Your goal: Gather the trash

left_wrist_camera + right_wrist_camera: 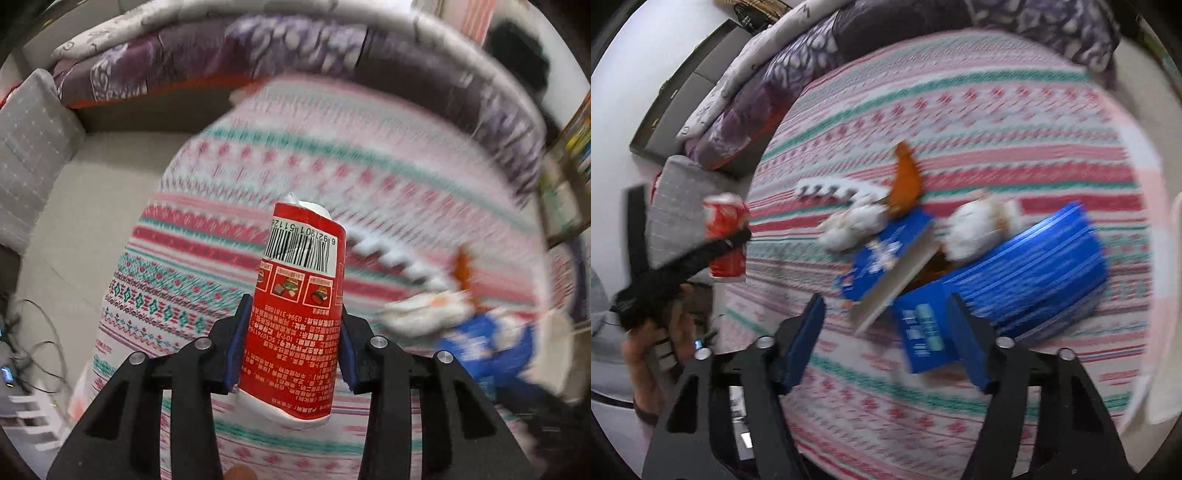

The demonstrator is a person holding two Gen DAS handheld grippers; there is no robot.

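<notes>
A red wrapper [299,314] is clamped by the left gripper [291,350]; the wide-open, empty right gripper [886,332] is needed at the blue box [1015,280] nearby.

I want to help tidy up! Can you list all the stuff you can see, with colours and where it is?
Red wrapper: one, red and white with a barcode, clamped in the left gripper.
Blue box: one, open flaps, on the bed.
White crumpled wads: two, by the box opening.
Orange peel: one, beyond the box.
White toothed strip: one, on the bedspread.
Bedspread: pink, red and green stripes.
Purple quilt: heaped at the far edge.
Left gripper: black, blue pads.
Right gripper: open, empty, over the box.
</notes>
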